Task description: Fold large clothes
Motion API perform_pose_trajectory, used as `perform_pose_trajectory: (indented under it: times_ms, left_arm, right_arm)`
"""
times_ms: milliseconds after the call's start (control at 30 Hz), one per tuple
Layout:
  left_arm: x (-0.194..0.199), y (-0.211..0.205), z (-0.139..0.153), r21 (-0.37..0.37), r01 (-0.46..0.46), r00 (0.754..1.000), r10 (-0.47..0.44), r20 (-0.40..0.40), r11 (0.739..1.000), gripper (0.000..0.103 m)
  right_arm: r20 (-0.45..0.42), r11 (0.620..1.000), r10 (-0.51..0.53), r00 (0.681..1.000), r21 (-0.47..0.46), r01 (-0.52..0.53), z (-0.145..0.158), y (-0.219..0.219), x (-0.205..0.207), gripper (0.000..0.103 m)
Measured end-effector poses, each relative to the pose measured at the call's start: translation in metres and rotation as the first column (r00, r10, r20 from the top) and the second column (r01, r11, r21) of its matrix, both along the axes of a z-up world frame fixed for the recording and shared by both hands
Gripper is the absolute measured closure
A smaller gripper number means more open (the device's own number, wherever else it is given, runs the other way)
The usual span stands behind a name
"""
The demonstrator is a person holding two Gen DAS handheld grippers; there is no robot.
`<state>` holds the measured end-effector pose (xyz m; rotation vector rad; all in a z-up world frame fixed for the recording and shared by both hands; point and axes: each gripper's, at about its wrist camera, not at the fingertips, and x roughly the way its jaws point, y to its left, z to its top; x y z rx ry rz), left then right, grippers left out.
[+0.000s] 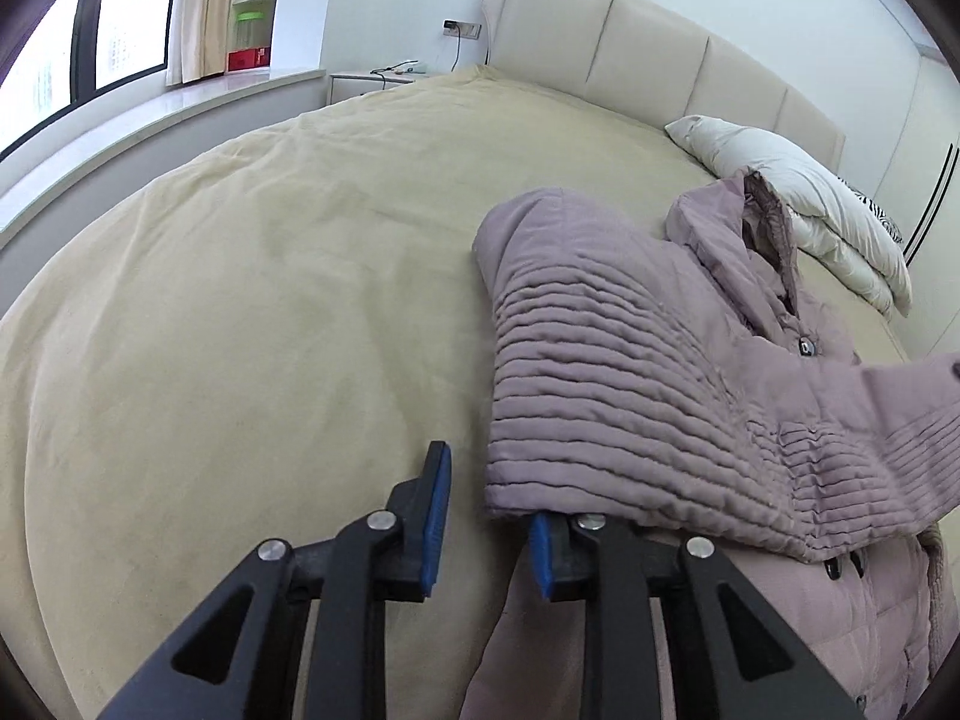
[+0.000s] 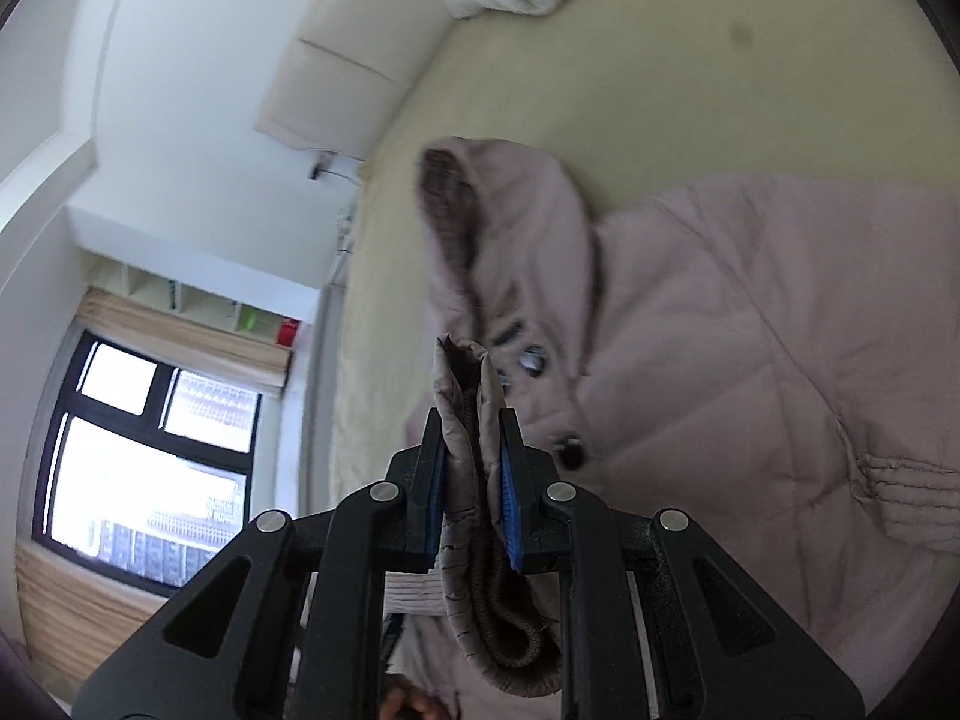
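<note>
A mauve quilted hooded jacket (image 1: 630, 360) lies on the right half of the beige bed (image 1: 270, 300), one pleated sleeve folded across its front and its hood (image 1: 720, 222) toward the headboard. My left gripper (image 1: 489, 504) sits at the near edge of that folded sleeve. Its jaws stand apart with only bedsheet between them, and the right fingertip is tucked under the fabric's edge. In the right wrist view, my right gripper (image 2: 471, 426) is shut on the jacket's cuff (image 2: 474, 396), whose brown knit lining bunches between the blue pads. Beyond it lie the jacket's body (image 2: 750, 330) and hood (image 2: 510, 210).
A white folded duvet (image 1: 810, 198) rests at the bed's head beside the padded headboard (image 1: 600, 42). A window ledge (image 1: 150, 120) and a nightstand (image 1: 372, 81) run along the far side. The bed's left half shows bare sheet. Part of a hand (image 2: 408, 705) shows at the bottom edge.
</note>
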<state>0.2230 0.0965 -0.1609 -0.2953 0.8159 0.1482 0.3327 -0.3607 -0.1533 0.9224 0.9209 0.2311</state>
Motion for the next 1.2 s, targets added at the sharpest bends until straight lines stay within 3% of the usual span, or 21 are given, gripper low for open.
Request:
perform_pose_trajectory:
  times_ms: [100, 133, 267, 400, 500, 533, 600, 667, 767, 833, 933, 1000, 1067, 1200]
  left_arm:
    - [-0.008, 0.004, -0.002, 0.020, 0.014, 1.000, -0.014, -0.009, 1.000, 0.072]
    - [-0.014, 0.002, -0.002, 0.027, 0.019, 1.000, -0.018, -0.021, 0.999, 0.067]
    - [-0.039, 0.002, 0.004, 0.074, 0.060, 0.997, -0.057, -0.047, 0.995, 0.062]
    - [-0.055, -0.003, 0.036, 0.148, 0.074, 0.996, -0.081, 0.043, 0.986, 0.061]
    - [-0.033, -0.008, 0.064, 0.223, 0.076, 0.988, -0.104, 0.117, 0.972, 0.061]
    - [-0.020, -0.010, 0.069, 0.253, 0.077, 0.986, -0.112, 0.125, 0.964, 0.061]
    - [0.010, -0.019, 0.070, 0.298, 0.106, 0.983, -0.145, 0.113, 0.949, 0.061]
    - [0.037, -0.030, 0.059, 0.349, 0.145, 0.982, -0.178, 0.062, 0.926, 0.061]
    - [0.065, -0.041, 0.030, 0.404, 0.190, 0.980, -0.195, -0.028, 0.895, 0.061]
    - [0.074, -0.043, 0.009, 0.412, 0.209, 0.978, -0.191, -0.084, 0.887, 0.060]
    - [0.076, -0.038, -0.012, 0.405, 0.215, 0.976, -0.188, -0.106, 0.889, 0.058]
    - [0.074, -0.032, -0.017, 0.388, 0.213, 0.977, -0.190, -0.096, 0.897, 0.053]
    - [0.078, -0.024, -0.021, 0.357, 0.211, 0.977, -0.184, -0.109, 0.910, 0.040]
    - [0.075, -0.012, -0.011, 0.302, 0.187, 0.981, -0.165, -0.097, 0.935, 0.038]
  right_arm:
    - [-0.090, 0.996, -0.073, 0.993, -0.050, 0.069, -0.067, -0.017, 0.004, 0.088]
    - [-0.107, 0.995, -0.093, 0.990, -0.050, 0.088, -0.084, -0.023, 0.004, 0.088]
    - [-0.106, 0.995, -0.096, 0.990, -0.002, 0.097, -0.107, -0.038, -0.002, 0.087]
    - [-0.057, 0.992, -0.085, 0.995, -0.102, 0.078, -0.079, -0.038, -0.007, 0.085]
    - [-0.025, 0.981, -0.094, 0.995, -0.173, 0.088, -0.062, -0.033, -0.013, 0.080]
    - [0.000, 0.974, -0.094, 0.996, -0.208, 0.092, -0.053, -0.030, -0.018, 0.074]
    - [0.038, 0.960, -0.078, 0.996, -0.267, 0.085, -0.020, -0.019, -0.030, 0.034]
    - [0.067, 0.955, -0.075, 0.995, -0.284, 0.091, 0.001, -0.017, -0.032, 0.034]
    - [0.124, 0.943, 0.013, 0.992, -0.331, 0.029, 0.024, -0.002, -0.047, 0.034]
    - [0.127, 0.912, 0.091, 0.988, -0.408, -0.032, 0.029, 0.017, -0.058, 0.034]
    - [0.064, 0.851, 0.182, 0.981, -0.511, -0.124, 0.013, 0.048, -0.058, 0.035]
    - [0.009, 0.848, 0.170, 0.985, -0.511, -0.142, -0.011, 0.052, -0.046, 0.037]
    - [0.016, 0.850, 0.174, 0.985, -0.507, -0.141, -0.028, 0.051, -0.037, 0.037]
    - [0.002, 0.818, 0.176, 0.984, -0.556, -0.145, -0.019, 0.063, -0.035, 0.037]
